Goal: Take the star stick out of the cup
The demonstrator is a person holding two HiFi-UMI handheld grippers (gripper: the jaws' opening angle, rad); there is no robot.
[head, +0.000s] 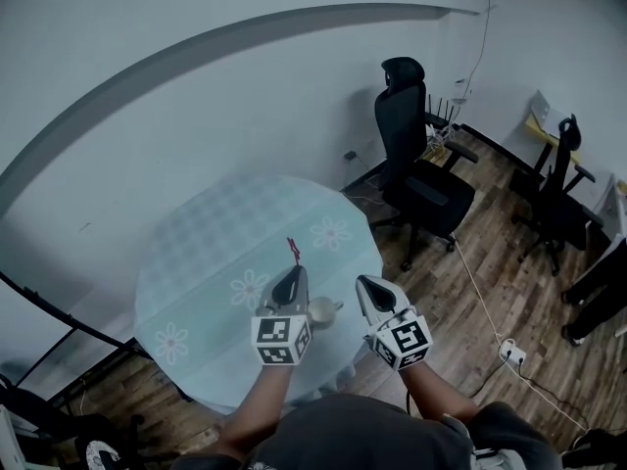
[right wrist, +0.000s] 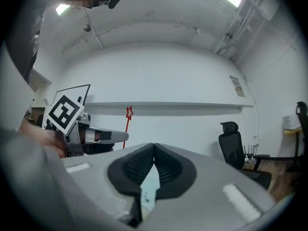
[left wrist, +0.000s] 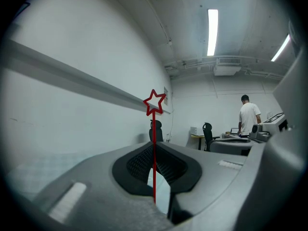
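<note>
A thin red star stick [head: 294,251] stands upright, clamped between the jaws of my left gripper [head: 291,274] above the round table [head: 216,243]. In the left gripper view the red star [left wrist: 154,101] rises above the left gripper [left wrist: 154,146], which is shut on the stick. A small white cup [head: 321,311] sits on the table between the two grippers, just right of the left one. My right gripper [head: 367,284] hovers right of the cup, shut with nothing in it [right wrist: 154,146]. The right gripper view shows the star stick [right wrist: 128,112] held by the left gripper [right wrist: 120,136].
The table carries a pale blue cloth with flower prints. A black office chair [head: 416,164] stands behind the table at the right, another chair [head: 558,189] farther right. A cable and power strip [head: 509,351] lie on the wooden floor. A person [left wrist: 249,114] stands at a far desk.
</note>
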